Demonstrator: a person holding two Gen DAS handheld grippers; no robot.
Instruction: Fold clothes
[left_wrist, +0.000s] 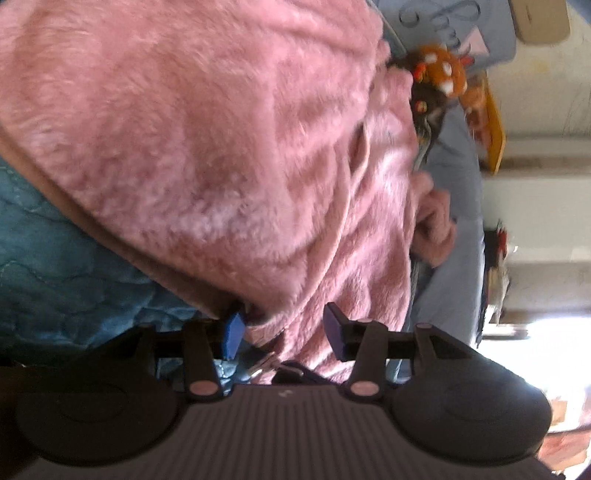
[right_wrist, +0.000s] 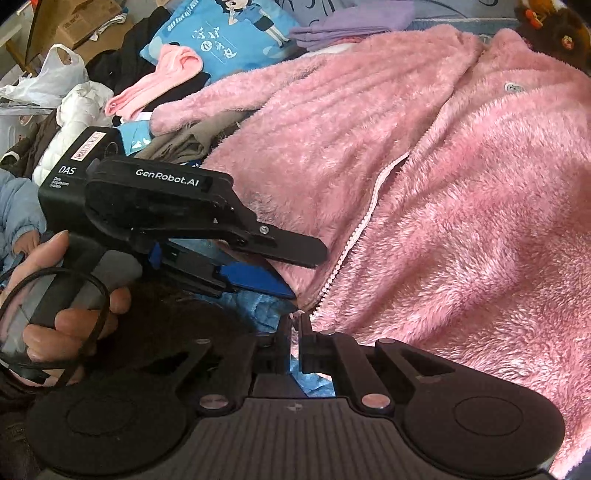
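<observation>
A fluffy pink zip-up jacket (right_wrist: 443, 192) lies spread on a blue quilted bed cover (left_wrist: 55, 258); it fills the left wrist view (left_wrist: 207, 140). My left gripper (left_wrist: 284, 332) is open, its blue pads (left_wrist: 233, 334) on either side of the jacket's bottom hem. In the right wrist view the left gripper (right_wrist: 295, 273) reaches in from the left around the hem beside the zipper (right_wrist: 354, 236). My right gripper (right_wrist: 294, 321) is shut on the bottom end of the zipper edge.
A pile of other clothes (right_wrist: 81, 110), a pink garment (right_wrist: 162, 77) and a blue printed cushion (right_wrist: 225, 33) lie at the back left. A brown and orange plush toy (left_wrist: 443, 74) sits beyond the jacket. Cardboard boxes (right_wrist: 85, 22) stand behind.
</observation>
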